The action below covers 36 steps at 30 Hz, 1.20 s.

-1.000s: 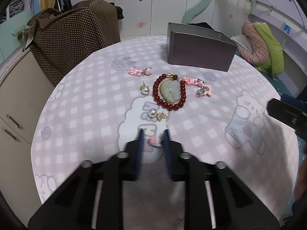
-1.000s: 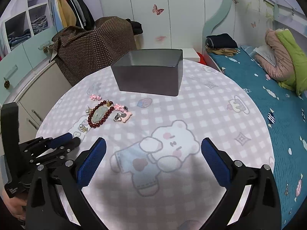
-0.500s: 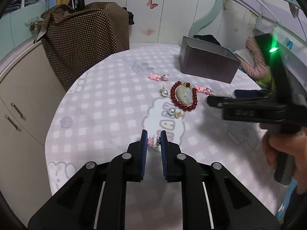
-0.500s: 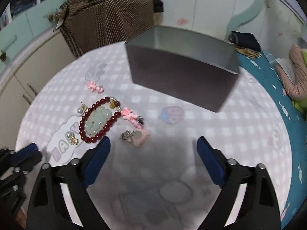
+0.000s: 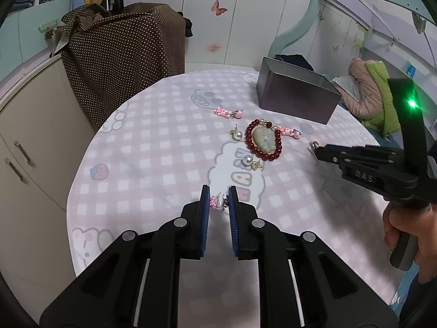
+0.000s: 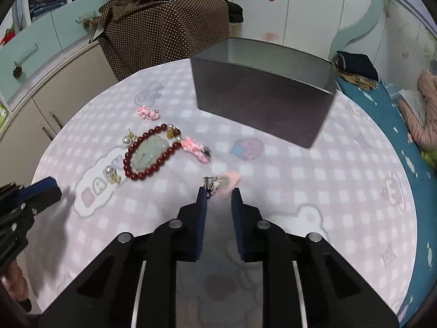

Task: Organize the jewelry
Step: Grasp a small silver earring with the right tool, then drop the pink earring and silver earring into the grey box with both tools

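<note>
Left wrist view is showing the left gripper [image 5: 219, 201] with its blue pads [image 5: 205, 205] narrowly apart and pinching a small pink charm [image 5: 217, 202] above the near part of the checked tablecloth [image 5: 153, 142]. Right wrist view is showing the right gripper [image 6: 218, 191] closing, its jaws now narrow around a pink clip [image 6: 222, 181] lying on the cloth at the fingertips; whether the pads are pressing it yet is unclear. Farther out and to the left, a red bead bracelet [image 6: 148, 154] is ringing a pale green pendant [image 6: 150, 153], with pearl earrings [image 6: 126, 140] beside it, another pink clip [image 6: 195, 147] at its right and a pink charm pair [image 6: 148, 112] beyond. At the far side a grey box [image 6: 262, 90] is standing open-topped.
</note>
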Each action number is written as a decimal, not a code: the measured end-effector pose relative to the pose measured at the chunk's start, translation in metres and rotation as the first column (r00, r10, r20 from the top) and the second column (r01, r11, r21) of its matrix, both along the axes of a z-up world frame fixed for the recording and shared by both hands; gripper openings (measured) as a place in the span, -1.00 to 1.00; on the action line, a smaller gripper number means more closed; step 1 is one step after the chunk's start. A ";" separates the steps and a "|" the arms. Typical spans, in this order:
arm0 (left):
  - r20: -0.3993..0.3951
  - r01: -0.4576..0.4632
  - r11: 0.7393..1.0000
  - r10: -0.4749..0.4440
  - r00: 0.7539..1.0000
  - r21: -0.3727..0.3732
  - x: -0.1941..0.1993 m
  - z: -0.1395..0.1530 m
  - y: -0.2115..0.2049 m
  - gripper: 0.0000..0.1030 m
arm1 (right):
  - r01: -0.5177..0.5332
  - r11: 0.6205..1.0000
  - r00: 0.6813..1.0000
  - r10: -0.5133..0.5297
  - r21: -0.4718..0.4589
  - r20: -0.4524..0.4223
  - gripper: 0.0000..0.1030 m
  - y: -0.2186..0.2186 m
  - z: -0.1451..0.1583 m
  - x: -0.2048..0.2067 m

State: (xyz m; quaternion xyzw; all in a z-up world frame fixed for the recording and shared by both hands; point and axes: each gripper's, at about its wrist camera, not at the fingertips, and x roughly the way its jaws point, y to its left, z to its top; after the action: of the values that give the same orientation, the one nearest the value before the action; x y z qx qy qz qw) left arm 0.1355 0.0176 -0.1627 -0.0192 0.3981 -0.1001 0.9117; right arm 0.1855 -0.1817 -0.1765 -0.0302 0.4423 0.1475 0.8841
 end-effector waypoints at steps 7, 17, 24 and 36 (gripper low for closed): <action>0.002 0.009 1.000 -0.009 1.000 -0.002 0.001 0.001 -0.007 -0.73 | -0.008 1.000 1.000 0.008 0.006 0.003 -0.66 -0.006 0.001 -0.004; 0.004 0.007 1.000 -0.007 1.000 -0.001 0.002 0.003 -0.006 -0.73 | -0.022 0.999 1.000 0.022 -0.029 0.001 -0.71 0.016 -0.001 0.012; 0.014 -0.009 1.000 0.009 1.000 -0.009 0.001 0.007 0.004 -0.73 | -0.040 0.999 0.999 0.039 0.004 0.013 -0.73 0.003 0.003 -0.004; 0.067 0.021 0.999 -0.018 0.998 -0.044 0.014 0.042 0.005 -0.73 | -0.074 0.981 0.994 0.058 0.178 0.091 -0.73 -0.031 0.067 -0.018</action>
State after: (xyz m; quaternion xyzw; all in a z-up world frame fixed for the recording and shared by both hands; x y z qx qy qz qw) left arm 0.1498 0.0222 -0.1210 -0.0323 0.3655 -0.1186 0.9227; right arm 0.1673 -0.2123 -0.1092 0.0295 0.3879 0.2149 0.8958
